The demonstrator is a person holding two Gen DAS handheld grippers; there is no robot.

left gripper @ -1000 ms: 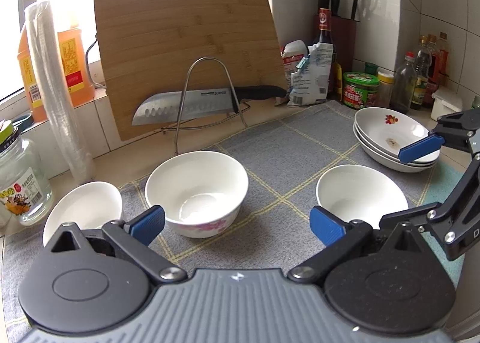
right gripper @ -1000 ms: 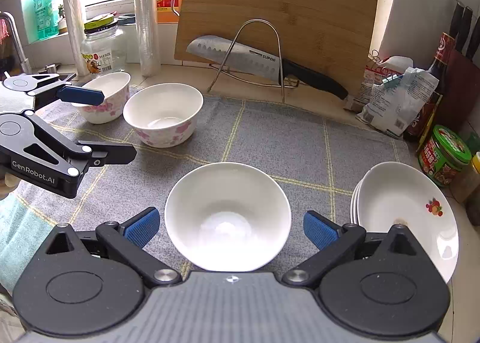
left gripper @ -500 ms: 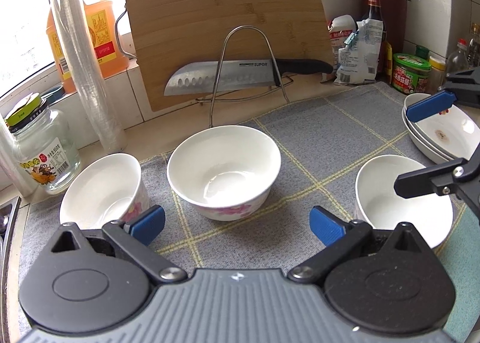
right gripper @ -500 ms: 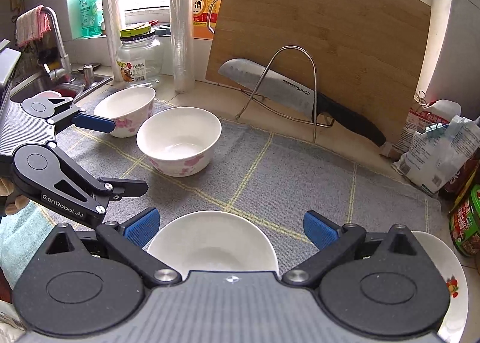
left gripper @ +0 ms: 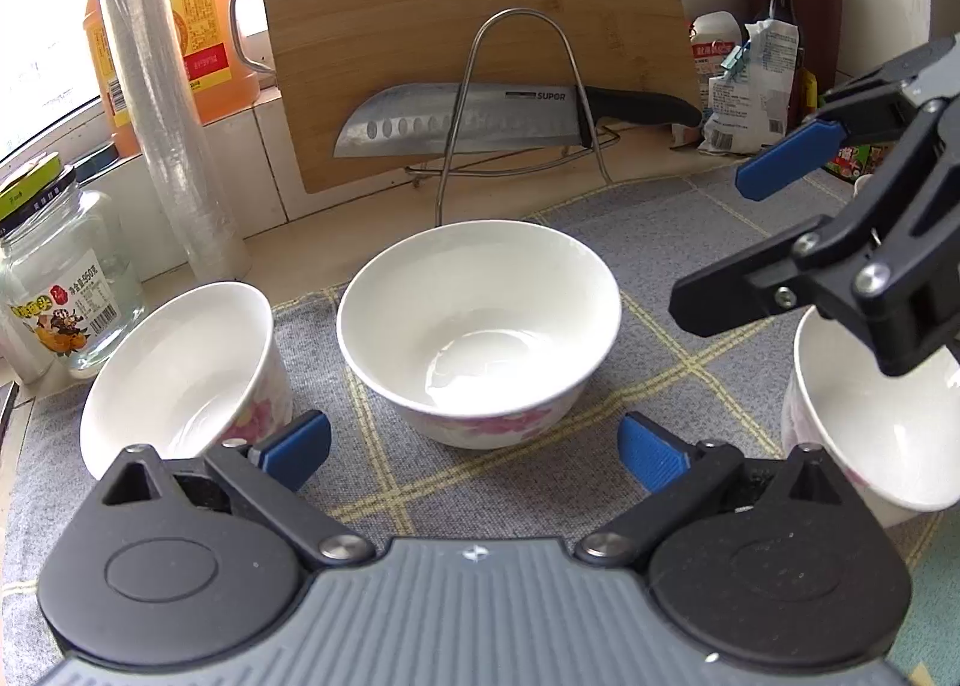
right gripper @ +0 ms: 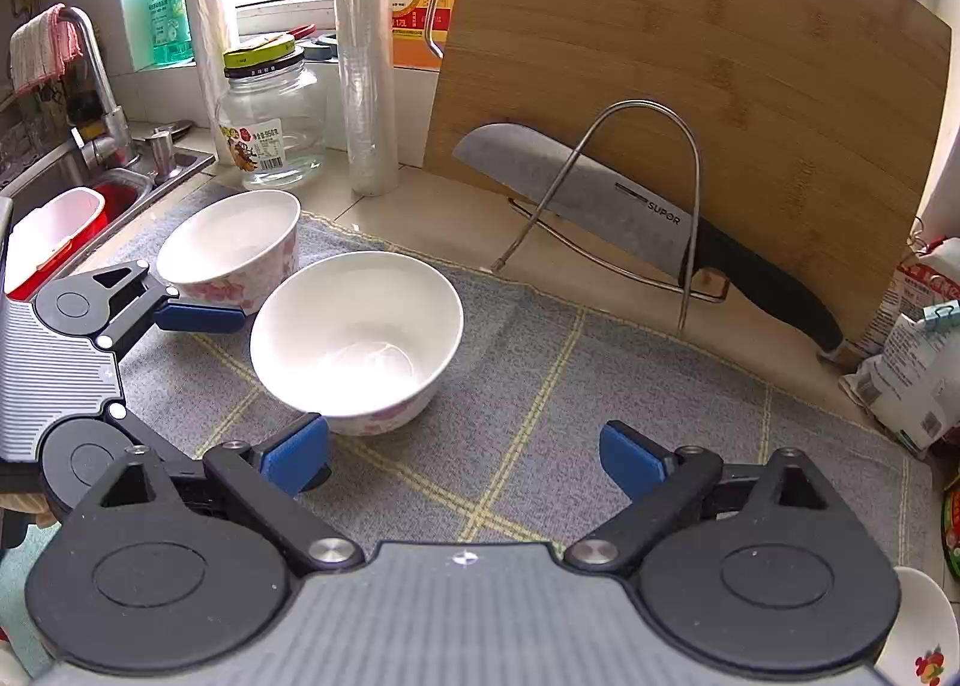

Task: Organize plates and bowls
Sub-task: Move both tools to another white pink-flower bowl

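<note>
Left gripper (left gripper: 474, 446): jaws wide open, empty | floral bowl (left gripper: 480, 326) just ahead | right gripper (right gripper: 465, 449): jaws open, just narrowing, empty.

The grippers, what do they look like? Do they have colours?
Both match. The left gripper has a grey ribbed body, two round black discs, black jointed bars with silver pins, and blue pads on its fingertips. The right gripper looks the same: grey ridges, black discs, silver pins, blue pads. No cables, sleeves or readable markings show.
</note>
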